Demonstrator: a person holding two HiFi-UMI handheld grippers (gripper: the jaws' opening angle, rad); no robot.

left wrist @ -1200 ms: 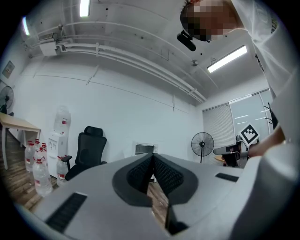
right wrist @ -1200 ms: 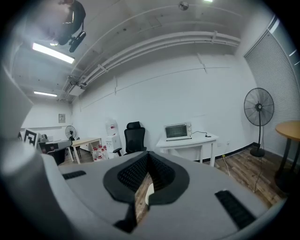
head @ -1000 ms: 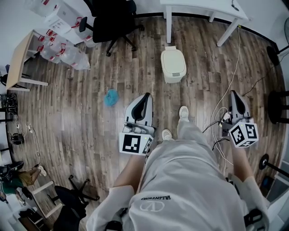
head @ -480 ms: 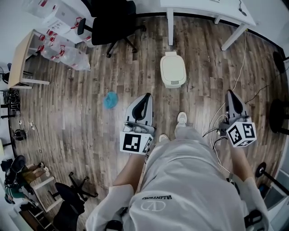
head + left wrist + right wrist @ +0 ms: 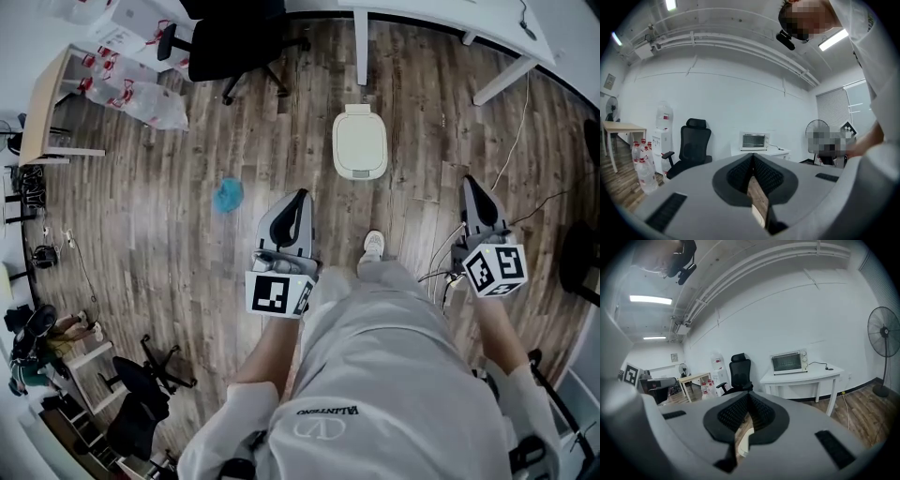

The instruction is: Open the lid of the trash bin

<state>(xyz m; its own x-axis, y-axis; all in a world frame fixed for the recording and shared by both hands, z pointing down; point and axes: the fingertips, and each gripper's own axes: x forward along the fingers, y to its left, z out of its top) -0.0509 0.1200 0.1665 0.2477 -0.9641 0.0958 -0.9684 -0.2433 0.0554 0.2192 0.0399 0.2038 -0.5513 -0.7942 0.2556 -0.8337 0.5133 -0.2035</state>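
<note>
In the head view the trash bin (image 5: 360, 142) stands on the floor with its lid down. The left gripper (image 5: 300, 195) is at its 8 o'clock and the right gripper (image 5: 469, 181) at 4 o'clock, both apart from it.
Left gripper view: jaws clenched, empty.
Right gripper view: jaws clenched, also empty.

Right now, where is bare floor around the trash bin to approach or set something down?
Bare wood floor lies between the trash bin and the left gripper, and widely left of the blue object. Crowded: cables by the right gripper, bottle packs and office chair upper left.
</note>
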